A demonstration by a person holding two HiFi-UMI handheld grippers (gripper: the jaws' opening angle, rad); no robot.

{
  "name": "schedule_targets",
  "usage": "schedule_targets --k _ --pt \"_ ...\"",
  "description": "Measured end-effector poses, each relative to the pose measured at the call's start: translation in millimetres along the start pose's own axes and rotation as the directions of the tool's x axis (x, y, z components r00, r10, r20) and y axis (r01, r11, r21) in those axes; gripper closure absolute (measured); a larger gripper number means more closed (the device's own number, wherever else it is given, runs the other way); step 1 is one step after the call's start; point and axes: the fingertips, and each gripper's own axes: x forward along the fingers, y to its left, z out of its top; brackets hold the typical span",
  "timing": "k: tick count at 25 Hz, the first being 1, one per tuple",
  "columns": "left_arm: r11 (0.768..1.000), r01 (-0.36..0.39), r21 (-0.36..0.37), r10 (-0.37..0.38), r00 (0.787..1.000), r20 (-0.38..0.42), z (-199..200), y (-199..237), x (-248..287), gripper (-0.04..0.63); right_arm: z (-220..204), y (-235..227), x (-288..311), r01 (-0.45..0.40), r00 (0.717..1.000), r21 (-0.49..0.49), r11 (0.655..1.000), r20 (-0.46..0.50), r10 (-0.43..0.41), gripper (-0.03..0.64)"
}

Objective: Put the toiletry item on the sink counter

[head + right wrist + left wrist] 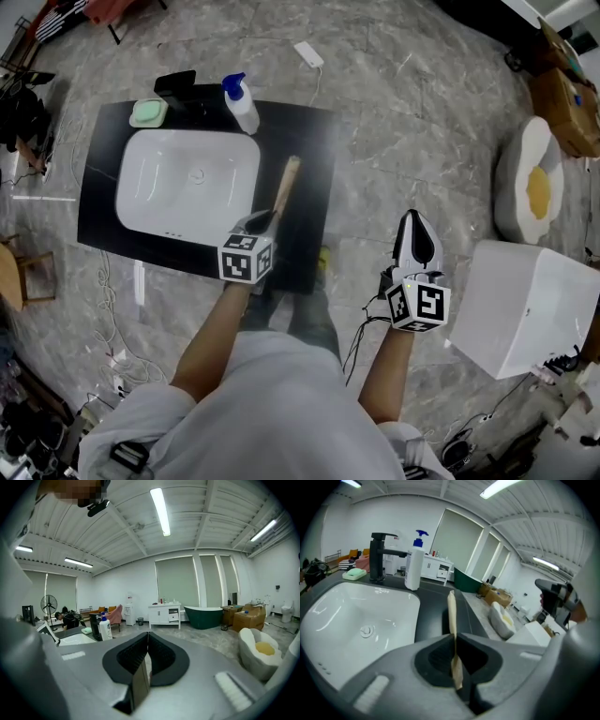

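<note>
The flat wooden toiletry item (286, 185) is pinched at its near end in the left gripper (263, 221)'s narrow jaws, over the black counter (307, 150) right of the basin (141, 202); released tilted, it could slide into the basin or off the right edge; that strip is narrow but bare, the pump bottle (241, 101) well apart at the far side; the right gripper (414, 225), jaws together and empty, hangs off to the right.

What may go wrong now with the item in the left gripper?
The left gripper pinches the thin tan item by one end only, so it may swing or slip. It is over the narrow counter strip beside the basin; released crooked, it might slide into the basin or off the edge.
</note>
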Motion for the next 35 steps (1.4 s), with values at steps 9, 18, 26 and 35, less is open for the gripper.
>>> schedule_targets --k 9,18,26,35 --pt "0.999 -0.034 -0.019 0.034 0.999 -0.021 -2.7 10.5 7.8 0.539 -3.4 -7.5 2.8 0.01 1.0 -0.001 1.0 -0.012 -0.01 0.614" --pt "0.998 -0.055 -0.039 0.055 0.998 0.005 0.2 33.5 -15.0 0.479 10.7 16.5 2.7 -0.019 1.0 0.003 1.0 0.018 0.019 0.614" --pt "0.997 -0.07 -0.038 0.073 0.993 0.094 18.1 49.3 -61.3 0.522 26.2 52.4 -6.9 -0.038 0.998 -0.014 0.999 0.04 0.038 0.614" --pt "0.998 -0.066 -0.002 0.065 0.979 0.193 44.6 63.2 -125.3 0.597 50.4 102.5 -18.9 -0.068 0.995 -0.021 0.997 0.073 0.069 0.614"
